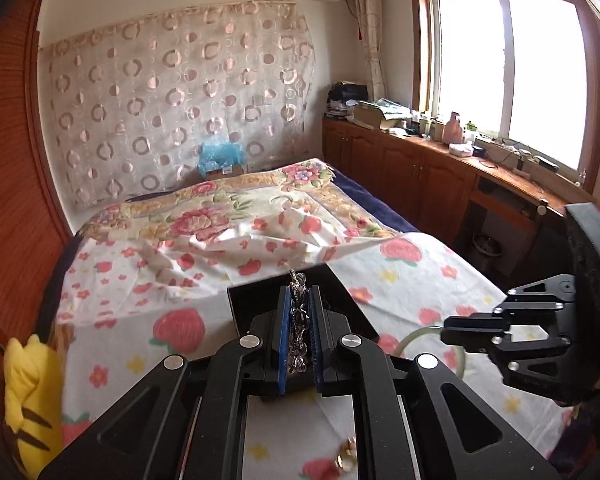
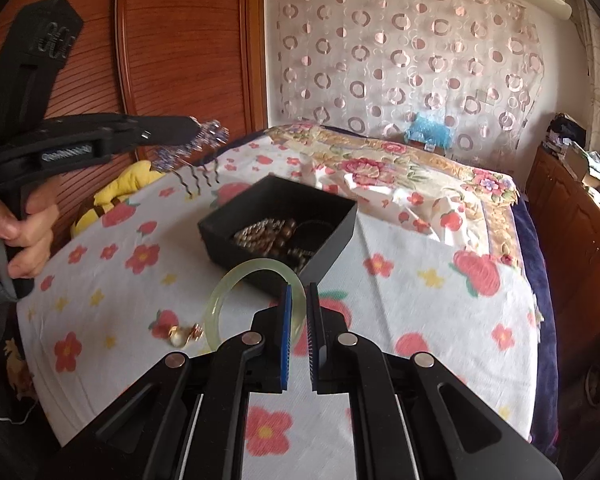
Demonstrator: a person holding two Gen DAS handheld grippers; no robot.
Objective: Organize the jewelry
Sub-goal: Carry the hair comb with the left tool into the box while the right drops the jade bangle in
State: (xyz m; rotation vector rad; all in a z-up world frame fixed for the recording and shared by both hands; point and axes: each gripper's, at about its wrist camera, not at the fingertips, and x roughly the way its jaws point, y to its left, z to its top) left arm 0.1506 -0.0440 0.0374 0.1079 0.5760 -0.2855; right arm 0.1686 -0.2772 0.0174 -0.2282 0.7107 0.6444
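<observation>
The left gripper (image 1: 299, 330) clamped the beaded hair comb (image 2: 204, 140) and needed lowering squarely over the black box (image 2: 332, 240) before releasing, while the right gripper (image 2: 299, 332), slightly parted, pinched the jade bangle (image 2: 236, 280).

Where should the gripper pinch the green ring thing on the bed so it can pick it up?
Pinch the green bangle across its thin band, one finger inside the loop and one outside, coming down from above. It lies flat on the bed sheet, so only the band can fit between the fingers. The right gripper is already at the side nearest the black box; whether it grips yet is unclear.
</observation>
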